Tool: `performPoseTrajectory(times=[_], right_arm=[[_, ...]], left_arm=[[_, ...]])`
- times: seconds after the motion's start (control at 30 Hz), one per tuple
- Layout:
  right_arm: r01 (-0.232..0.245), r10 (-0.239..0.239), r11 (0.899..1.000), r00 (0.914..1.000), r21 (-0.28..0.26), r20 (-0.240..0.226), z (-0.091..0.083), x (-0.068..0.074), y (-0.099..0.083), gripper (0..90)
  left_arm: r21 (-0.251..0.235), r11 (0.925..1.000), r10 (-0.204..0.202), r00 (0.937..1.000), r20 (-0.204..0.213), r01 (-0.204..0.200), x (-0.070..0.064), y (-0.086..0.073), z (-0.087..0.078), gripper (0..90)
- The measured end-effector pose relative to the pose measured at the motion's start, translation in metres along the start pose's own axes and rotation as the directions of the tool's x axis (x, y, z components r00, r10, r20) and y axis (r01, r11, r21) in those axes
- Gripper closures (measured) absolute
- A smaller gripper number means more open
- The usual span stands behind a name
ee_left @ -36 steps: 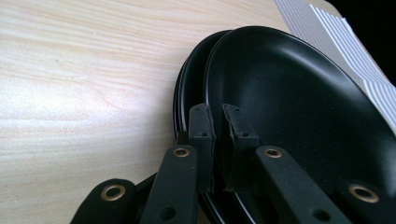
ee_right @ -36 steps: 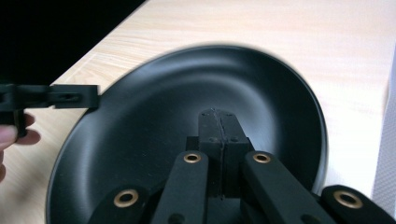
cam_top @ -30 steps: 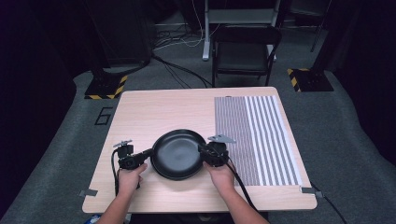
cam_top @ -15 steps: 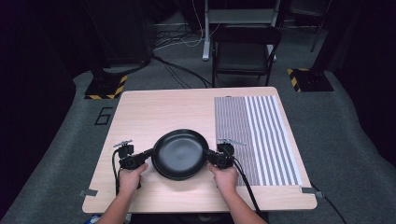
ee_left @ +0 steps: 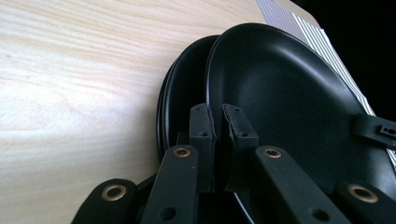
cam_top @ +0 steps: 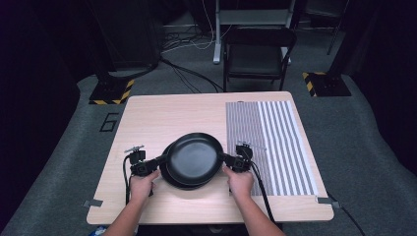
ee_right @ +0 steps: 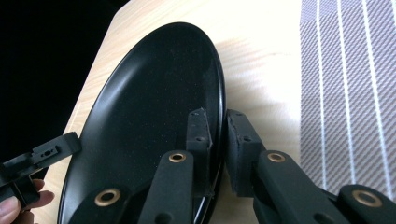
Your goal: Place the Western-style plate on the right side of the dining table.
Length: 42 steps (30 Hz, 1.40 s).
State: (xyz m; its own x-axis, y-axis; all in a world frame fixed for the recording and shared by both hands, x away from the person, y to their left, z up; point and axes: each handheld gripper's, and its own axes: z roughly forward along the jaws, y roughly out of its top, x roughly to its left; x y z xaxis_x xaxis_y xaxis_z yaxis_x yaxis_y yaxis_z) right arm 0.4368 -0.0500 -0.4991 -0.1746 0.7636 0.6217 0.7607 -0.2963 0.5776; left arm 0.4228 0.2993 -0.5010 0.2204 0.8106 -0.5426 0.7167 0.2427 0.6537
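Plate (cam_top: 193, 158) now lifted off the stack (cam_top: 173, 178); your left gripper (cam_top: 153, 164) and right gripper (cam_top: 227, 160) clamp opposite rims.

Landmark: upper plate (cam_top: 194, 158), near front-centre of table (cam_top: 162, 115). A second plate (ee_left: 184, 100) lies directly under it, offset slightly leftward and frontward. Left claw (cam_top: 158, 161) at upper plate's left rim, right claw (cam_top: 227, 160) at its right rim. Striped mat (cam_top: 275, 142) lies on table, right of plate. Chair (cam_top: 259, 51) on floor behind table.
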Motion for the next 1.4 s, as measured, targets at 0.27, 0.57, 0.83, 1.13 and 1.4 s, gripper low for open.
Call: performPoseTrajectory(times=[0.27, 0.57, 0.83, 1.13, 1.4], right_arm=[[0.023, -0.023, 1.000, 0.9996, -0.015, 0.015, 0.002, -0.002, 0.006, 78.1], [0.048, -0.048, 0.999, 0.9988, 0.002, -0.006, -0.005, 0.004, -0.017, 66.5], [-0.059, 0.059, 0.998, 0.9980, -0.005, -0.021, -0.004, 0.002, -0.022, 74.9], [-0.163, 0.162, 0.986, 0.9866, -0.034, -0.015, -0.004, 0.001, -0.025, 78.5], [-0.161, 0.160, 0.985, 0.9869, -0.055, -0.019, -0.005, 0.001, -0.027, 78.6]], left_arm=[[-0.013, 0.9999, -0.010, 0.9999, 0.006, 0.010, -0.001, 0.000, 0.006, 83.7], [-0.023, 0.9997, -0.011, 0.9999, 0.009, 0.011, -0.001, -0.001, 0.006, 83.8], [-0.037, 0.9990, -0.025, 0.9997, 0.007, 0.025, -0.002, -0.003, 0.006, 83.8], [-0.049, 0.9984, -0.028, 0.9996, 0.010, 0.028, -0.003, -0.005, 0.006, 83.1], [-0.010, 0.9987, -0.050, 0.9985, 0.019, 0.051, -0.003, -0.012, 0.005, 75.9]])
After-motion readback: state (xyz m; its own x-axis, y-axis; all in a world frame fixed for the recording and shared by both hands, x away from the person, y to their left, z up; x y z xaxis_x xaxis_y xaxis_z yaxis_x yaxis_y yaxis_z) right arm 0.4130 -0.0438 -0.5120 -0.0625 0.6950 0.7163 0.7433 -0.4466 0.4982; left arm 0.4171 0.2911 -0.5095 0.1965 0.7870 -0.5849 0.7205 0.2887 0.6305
